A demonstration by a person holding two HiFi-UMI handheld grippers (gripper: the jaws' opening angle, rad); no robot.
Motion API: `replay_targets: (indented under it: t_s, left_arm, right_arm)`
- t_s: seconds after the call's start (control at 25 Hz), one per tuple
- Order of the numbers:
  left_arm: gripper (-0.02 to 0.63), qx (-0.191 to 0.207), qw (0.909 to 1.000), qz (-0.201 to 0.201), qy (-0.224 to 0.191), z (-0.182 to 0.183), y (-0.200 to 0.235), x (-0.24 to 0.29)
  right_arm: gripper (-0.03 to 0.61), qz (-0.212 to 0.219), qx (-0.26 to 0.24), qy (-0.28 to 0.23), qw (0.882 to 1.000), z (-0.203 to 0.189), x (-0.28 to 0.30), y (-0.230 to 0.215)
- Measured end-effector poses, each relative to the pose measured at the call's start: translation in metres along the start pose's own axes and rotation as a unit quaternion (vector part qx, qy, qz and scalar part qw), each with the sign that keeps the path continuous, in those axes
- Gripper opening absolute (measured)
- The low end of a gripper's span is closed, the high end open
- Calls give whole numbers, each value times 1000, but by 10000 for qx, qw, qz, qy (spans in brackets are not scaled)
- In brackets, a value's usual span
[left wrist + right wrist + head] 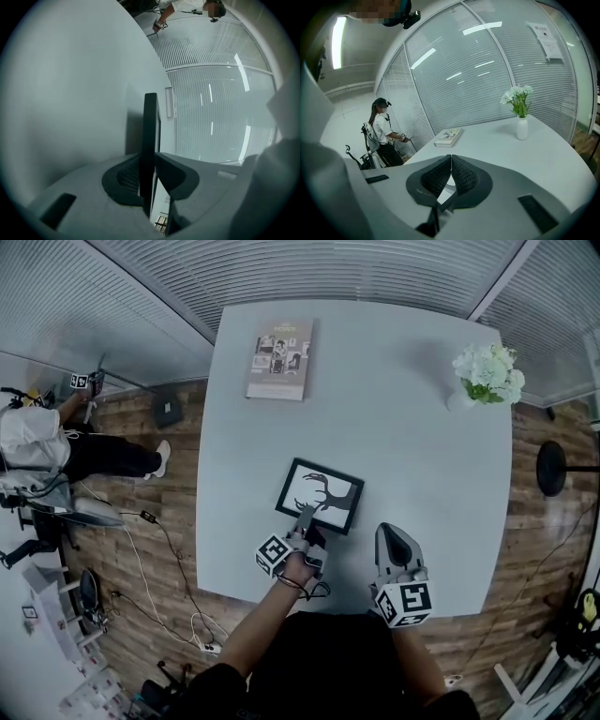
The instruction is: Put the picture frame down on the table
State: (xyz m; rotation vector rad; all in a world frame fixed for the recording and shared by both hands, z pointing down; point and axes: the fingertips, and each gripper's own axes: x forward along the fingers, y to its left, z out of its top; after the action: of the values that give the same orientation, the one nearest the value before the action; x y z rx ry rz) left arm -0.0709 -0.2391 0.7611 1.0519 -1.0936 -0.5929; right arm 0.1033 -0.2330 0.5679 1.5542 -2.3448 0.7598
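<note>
A person [56,442] stands on the wood floor far left, beside the white table [403,446]. A book [279,359] lies at the table's far left; its cover print is too small to read. Near the middle, toward the near edge, is the picture frame [321,495]: a black border around a pale picture of a dark antlered silhouette. The left gripper [305,521] has its jaws closed narrowly on the frame's near edge. Its own view shows the frame edge-on between the pads, close to the tabletop; I cannot tell if it touches. To the right the right gripper [394,542] hovers at the near edge, its jaws together with nothing between them. White flowers in a vase [487,371] stand far right. Only the right gripper view shows a paper notice [547,40] on the glass wall, which is unreadable.
</note>
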Motion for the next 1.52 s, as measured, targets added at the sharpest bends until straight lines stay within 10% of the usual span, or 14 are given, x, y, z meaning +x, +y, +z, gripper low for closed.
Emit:
replay_targets:
  t_s: [0.64,0.96,1.52]
  left_arm:
    - [318,1296,9890,686,187,-1,-12,4]
    - [339,1982,9691,1328,629,-6,-3,2]
    - [357,2896,9329,1336,1676,-23,-2,0]
  right_arm:
    - [14,-1,57,-20,10000,-3,0,2]
    - [14,-18,76,9,10000,-6,0,0]
    - [14,-17,123,67,9999,-10,1,-1]
